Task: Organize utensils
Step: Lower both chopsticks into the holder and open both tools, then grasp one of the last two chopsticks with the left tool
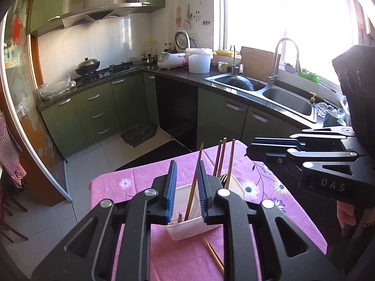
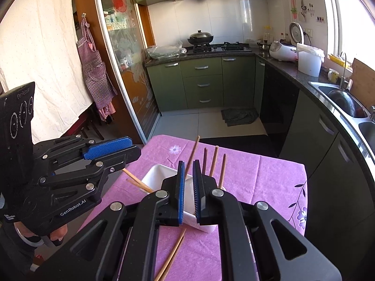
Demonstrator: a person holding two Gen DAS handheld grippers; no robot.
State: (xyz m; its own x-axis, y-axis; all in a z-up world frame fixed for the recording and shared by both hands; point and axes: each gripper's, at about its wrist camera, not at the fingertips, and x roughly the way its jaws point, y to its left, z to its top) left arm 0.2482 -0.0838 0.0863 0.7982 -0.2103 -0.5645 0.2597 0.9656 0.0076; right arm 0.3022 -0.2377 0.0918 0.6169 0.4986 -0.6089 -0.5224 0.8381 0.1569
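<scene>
Hovering over white basket (image 1: pixel 187 231) — left tool (image 1: pixel 186 165) marked "GenRobot.AI" slightly parted, empty; right tool (image 2: pixel 188 162) marked "DAS" shut, empty.

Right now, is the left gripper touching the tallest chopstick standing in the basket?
Apart. The right wrist view shows bare pink tablecloth between the left gripper fingertips and the tallest chopstick.

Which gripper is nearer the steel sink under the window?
Right. The right gripper is on the sink side of the white basket; the left gripper is on the basket's other side, away from the sink.
</scene>
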